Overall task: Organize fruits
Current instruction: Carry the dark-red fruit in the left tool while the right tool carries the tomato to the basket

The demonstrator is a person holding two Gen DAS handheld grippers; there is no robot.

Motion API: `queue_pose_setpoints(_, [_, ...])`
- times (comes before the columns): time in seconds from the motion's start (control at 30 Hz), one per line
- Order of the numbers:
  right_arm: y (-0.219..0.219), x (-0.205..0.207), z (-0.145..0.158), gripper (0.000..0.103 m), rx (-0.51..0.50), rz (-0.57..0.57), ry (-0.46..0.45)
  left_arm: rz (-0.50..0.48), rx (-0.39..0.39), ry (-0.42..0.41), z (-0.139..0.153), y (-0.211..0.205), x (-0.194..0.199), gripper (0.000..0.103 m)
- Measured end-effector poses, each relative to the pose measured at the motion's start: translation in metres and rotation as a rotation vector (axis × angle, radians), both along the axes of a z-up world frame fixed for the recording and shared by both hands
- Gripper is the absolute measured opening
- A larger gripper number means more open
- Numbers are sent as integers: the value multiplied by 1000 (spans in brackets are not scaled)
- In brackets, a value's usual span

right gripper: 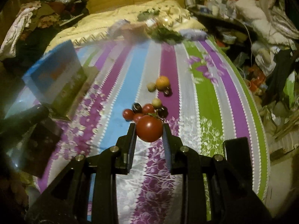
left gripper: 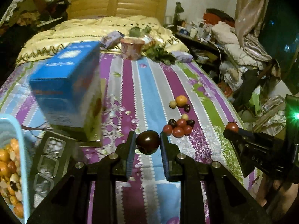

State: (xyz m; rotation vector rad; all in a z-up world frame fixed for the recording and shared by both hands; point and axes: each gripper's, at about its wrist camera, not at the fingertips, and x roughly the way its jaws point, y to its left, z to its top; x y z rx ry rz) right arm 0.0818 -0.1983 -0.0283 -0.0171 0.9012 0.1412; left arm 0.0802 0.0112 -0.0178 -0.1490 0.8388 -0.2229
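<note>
The left gripper [left gripper: 147, 143] has its jaws clamped on a dark plum-coloured fruit [left gripper: 147, 142], held above the striped bedsheet [left gripper: 149, 93]. The right gripper [right gripper: 149, 133] grips a red tomato [right gripper: 149, 130] between its jaws, over the loose fruit pile [right gripper: 147, 110] on the bed. Only the left wrist view shows the pale blue basket [left gripper: 22, 149] of sorted fruit at its left edge, the clear compartment tray [left gripper: 48, 160] beside it, and the right gripper from the side. The blue box [left gripper: 67, 93] is sharper there; the right view shows it blurred.
</note>
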Motion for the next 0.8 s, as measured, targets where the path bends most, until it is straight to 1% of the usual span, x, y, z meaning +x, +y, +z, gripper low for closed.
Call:
queue_pose_setpoints(0.17, [29, -10, 25, 28, -18, 44, -55, 37, -15, -46, 25, 28, -21, 26])
queue_pose_setpoints(0.27, [47, -14, 33, 28, -21, 72, -72, 63, -14, -68, 35, 46, -32, 26])
queue_pose_setpoints(0.5, [91, -26, 50, 28, -20, 133, -111, 152, -29, -106, 58, 102, -58, 26])
queue_pose_setpoints(0.63, [120, -30, 59, 28, -19, 179, -118, 203, -26, -120, 67, 131, -70, 26])
queue_pose_setpoints(0.8, [155, -34, 66, 28, -13, 227, -123, 268, -31, -127, 71, 169, -85, 26])
